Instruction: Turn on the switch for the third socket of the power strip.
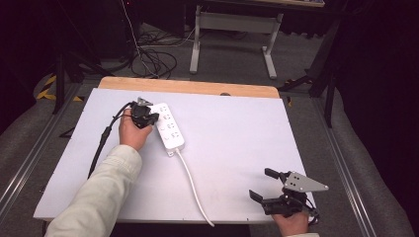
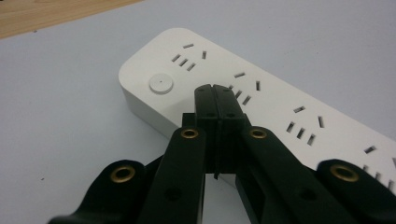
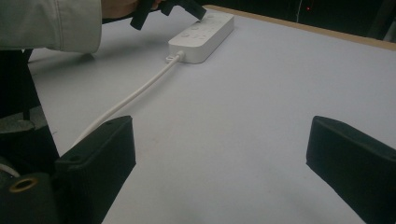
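A white power strip [image 1: 170, 129] lies on the white table top, left of centre, and its white cord [image 1: 192, 185] runs to the front edge. My left gripper [image 1: 154, 117] is shut with nothing between its jaws. In the left gripper view its tips [image 2: 215, 88] sit on or just above the power strip [image 2: 280, 107], right beside the round button [image 2: 161, 84]. My right gripper [image 1: 259, 182] hangs open and holds nothing at the front right, far from the strip. The right gripper view shows its open jaws [image 3: 222, 126], the power strip [image 3: 203, 35] and the cord [image 3: 126, 100] farther off.
The table top [image 1: 237, 133] has a wooden strip [image 1: 188, 86] along its back edge. The left gripper's black cable [image 1: 101, 143] trails down the table's left side. A pale sleeve [image 1: 99, 192] comes in from the bottom left. Behind the table stand a desk frame [image 1: 232, 22] and floor cables.
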